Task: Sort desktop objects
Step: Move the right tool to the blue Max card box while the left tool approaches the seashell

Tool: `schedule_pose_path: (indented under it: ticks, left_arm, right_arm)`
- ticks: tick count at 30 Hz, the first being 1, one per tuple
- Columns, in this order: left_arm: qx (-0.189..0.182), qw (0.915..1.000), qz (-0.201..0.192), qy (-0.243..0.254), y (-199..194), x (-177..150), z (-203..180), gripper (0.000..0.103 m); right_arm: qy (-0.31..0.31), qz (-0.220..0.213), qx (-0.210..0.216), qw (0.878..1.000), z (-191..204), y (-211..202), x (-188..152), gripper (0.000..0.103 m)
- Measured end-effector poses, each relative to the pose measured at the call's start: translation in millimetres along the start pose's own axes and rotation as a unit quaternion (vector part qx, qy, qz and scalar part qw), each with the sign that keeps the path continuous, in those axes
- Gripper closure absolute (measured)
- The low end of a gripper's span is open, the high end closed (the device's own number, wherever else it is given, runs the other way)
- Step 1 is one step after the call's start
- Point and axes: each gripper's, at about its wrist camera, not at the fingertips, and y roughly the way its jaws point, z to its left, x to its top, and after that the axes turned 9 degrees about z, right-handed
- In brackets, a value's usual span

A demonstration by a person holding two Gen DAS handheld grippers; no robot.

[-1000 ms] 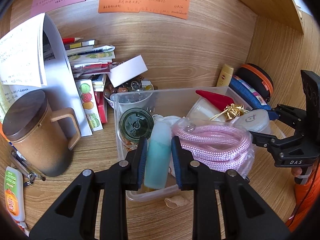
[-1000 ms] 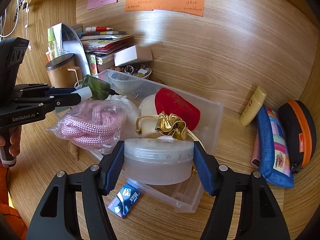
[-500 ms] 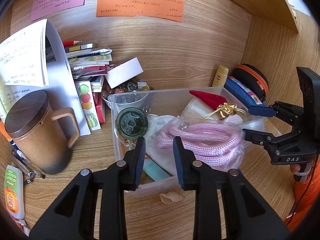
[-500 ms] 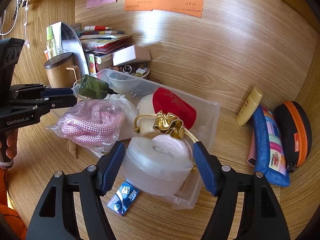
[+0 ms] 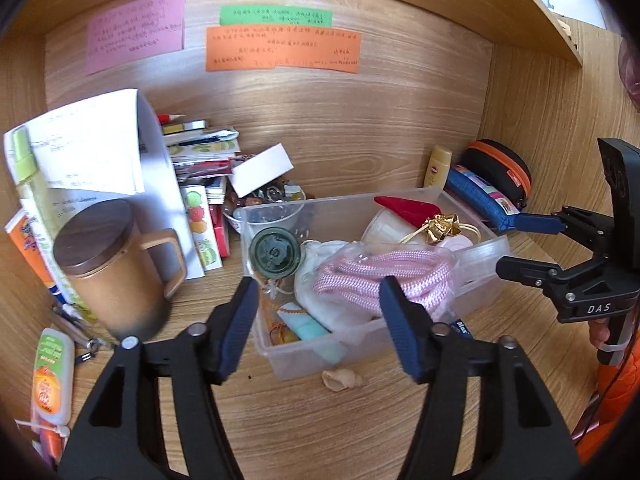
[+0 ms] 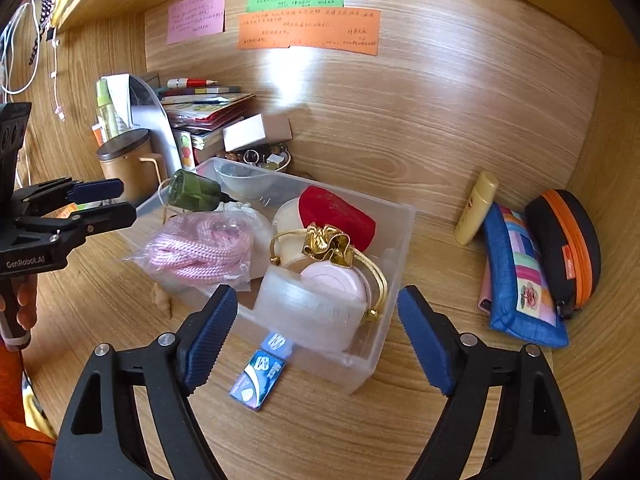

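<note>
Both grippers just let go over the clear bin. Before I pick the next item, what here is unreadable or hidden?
- Wall notes: writing too small, both views.
- Teal bottle: left wrist view, partly under the white cloth and bagged pink rope.
- Blue packet: right wrist view, upper end behind the clear bin.
- Bead dish: contents too small.

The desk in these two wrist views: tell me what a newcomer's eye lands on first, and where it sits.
The clear plastic bin at the desk's middle, crammed with a pink rope bundle, a red pouch and a gold bow. Next, the orange note on the back wall and the brown lidded mug left of the bin. Both grippers hover open before it, holding nothing.
</note>
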Motion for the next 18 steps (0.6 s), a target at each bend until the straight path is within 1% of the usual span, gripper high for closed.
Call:
schedule_pose_path:
  ticks: [2,4,6,8,10,13,14,18]
  left_arm:
    - [0.005,1.0,0.0,-0.006,-3,-6,2,0.032]
    - [0.008,0.9999,0.004,-0.013,-4,-11,4,0.029]
    - [0.006,0.9996,0.012,-0.023,-2,-17,6,0.028]
    - [0.006,0.9993,0.021,-0.032,1,-23,8,0.021]
    - [0.009,0.9989,0.027,-0.038,4,-29,9,0.02]
    - [0.004,0.998,0.046,-0.044,11,-37,10,0.018]
    - [0.005,0.9974,0.055,-0.046,14,-41,9,0.015]
    - [0.003,0.9957,0.083,-0.041,26,-53,5,0.014]
  right_arm:
    - [0.0,0.0,-0.003,1.0,3,-4,-4,0.022]
    - [0.002,0.001,-0.001,1.0,6,-6,-8,0.021]
    - [0.003,0.004,0.002,1.0,8,-7,-13,0.02]
    - [0.004,0.009,0.007,1.0,11,-7,-18,0.019]
    - [0.006,0.015,0.009,1.0,13,-6,-23,0.019]
    - [0.006,0.027,0.009,1.0,16,-1,-29,0.019]
    - [0.005,0.032,0.01,0.999,17,1,-31,0.019]
    - [0.006,0.056,0.012,0.998,21,12,-42,0.019]
